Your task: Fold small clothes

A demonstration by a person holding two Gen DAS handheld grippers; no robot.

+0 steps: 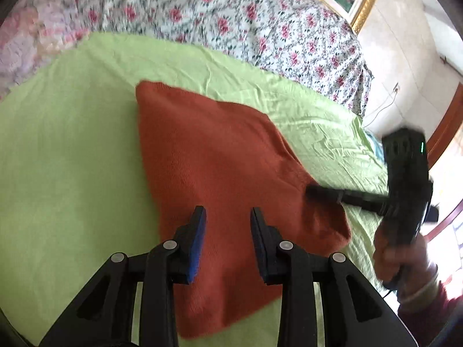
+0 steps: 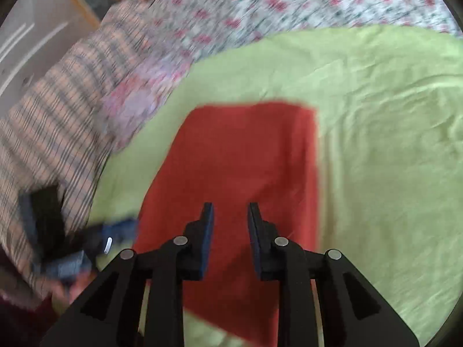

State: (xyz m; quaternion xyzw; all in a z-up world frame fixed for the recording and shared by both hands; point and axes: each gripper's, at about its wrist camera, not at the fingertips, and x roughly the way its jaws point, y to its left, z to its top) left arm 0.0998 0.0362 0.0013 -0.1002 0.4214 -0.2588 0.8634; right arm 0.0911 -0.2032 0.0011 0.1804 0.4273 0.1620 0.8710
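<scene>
Rust-red garment (image 1: pixel 220 173) flat on green sheet (image 1: pixel 72 159), edges free, left claw (image 1: pixel 228 217) and right claw (image 2: pixel 230 212) both parted above it

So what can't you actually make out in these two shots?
- Red garment: what kind; near edge hidden behind left gripper fingers, left wrist view.
- Right gripper: smeared by motion blur, open or shut unclear there.
- Striped fabric: blurred, right wrist view.

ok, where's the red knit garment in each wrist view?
Left wrist: red knit garment fills the centre, running under the open left gripper.
Right wrist: centre, running under the open right gripper.
Shared landmark: green sheet that it lies on.
</scene>
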